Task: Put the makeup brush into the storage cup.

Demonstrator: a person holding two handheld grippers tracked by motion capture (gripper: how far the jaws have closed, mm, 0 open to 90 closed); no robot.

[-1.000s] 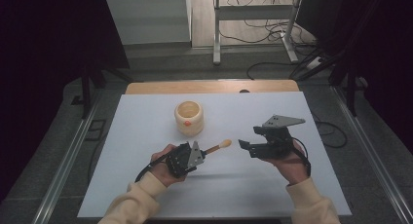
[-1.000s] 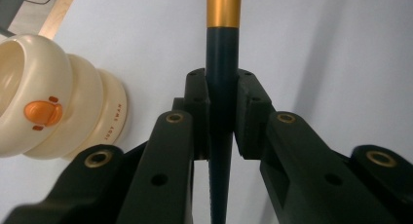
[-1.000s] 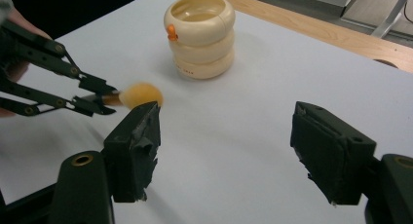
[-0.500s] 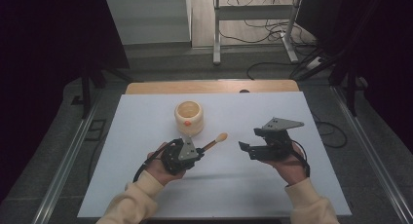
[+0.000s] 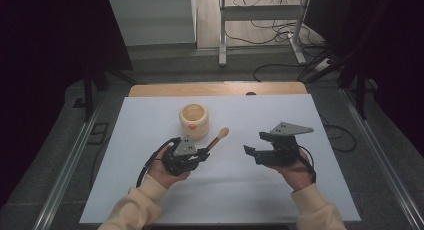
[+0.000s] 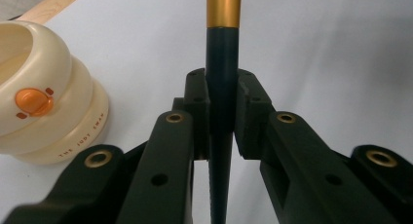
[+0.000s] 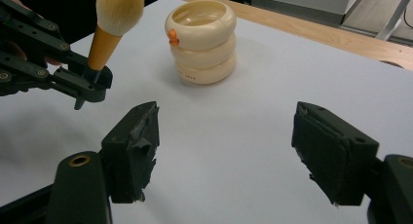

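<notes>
The left gripper (image 5: 202, 152) is closed on a makeup brush (image 5: 218, 138). In the left gripper view the two black jaws press on both sides of the dark, thin part of the brush handle (image 6: 221, 87), and the golden ferrule (image 6: 223, 9) goes up from there, out of the top of the picture. The pointed dark end of the handle passes down between the jaws toward the camera. In the right gripper view the brush (image 7: 109, 27) stands tilted, with its pale soft bristles (image 7: 120, 9) on top and the handle tip coming out a little below the left gripper (image 7: 90, 85). The brush is lifted above the white table cover (image 5: 235, 190) and does not touch it.

A cream container (image 5: 194, 121), made like three stacked rings with a small orange button (image 6: 33, 101) on its side, stands upright and open on the cover. It is just beside the brush head, on the far side of the left gripper.

The right gripper (image 5: 252, 150) is wide open and holds nothing. Its two jaws are well apart in the right gripper view, with bare white cover between them. It is held over the table to the right of the brush, apart from it, and the container (image 7: 200, 41) is farther ahead.
</notes>
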